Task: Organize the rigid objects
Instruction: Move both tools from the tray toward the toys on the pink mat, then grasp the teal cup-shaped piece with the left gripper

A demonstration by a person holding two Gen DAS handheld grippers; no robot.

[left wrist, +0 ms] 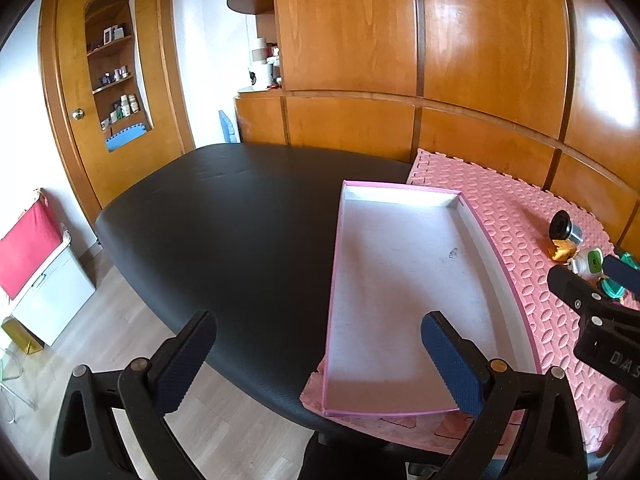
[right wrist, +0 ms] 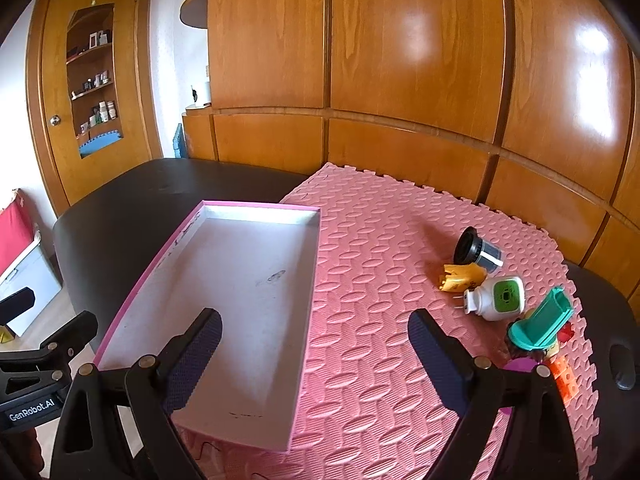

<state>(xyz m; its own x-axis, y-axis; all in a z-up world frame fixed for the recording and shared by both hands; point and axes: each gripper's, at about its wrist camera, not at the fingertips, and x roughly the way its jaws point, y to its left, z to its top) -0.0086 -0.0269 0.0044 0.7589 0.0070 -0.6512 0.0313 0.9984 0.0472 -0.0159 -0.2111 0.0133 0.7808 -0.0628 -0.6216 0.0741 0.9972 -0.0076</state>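
Observation:
A shallow pink-rimmed tray [left wrist: 340, 264] [right wrist: 306, 280] with a bare white floor lies across the edge of the pink foam mat [right wrist: 400, 240]. On the mat's right side sit a black lens piece [right wrist: 478, 250] [left wrist: 564, 229], a yellow item [right wrist: 460, 278] [left wrist: 561, 251], a white plug-in device with a green face [right wrist: 500, 298] [left wrist: 588, 262], a teal plastic piece [right wrist: 542, 324] and an orange block [right wrist: 564, 376]. My left gripper [left wrist: 320, 364] hovers open over the tray's near left end. My right gripper [right wrist: 316, 356] hangs open over the mat, left of the small objects.
A black padded table [left wrist: 224, 224] carries the mat and tray. Behind it runs a wall of wooden cabinet panels [right wrist: 400, 80]. A wooden door with shelves [left wrist: 116, 80] stands far left, and a white box with red cloth [left wrist: 36, 276] sits on the floor.

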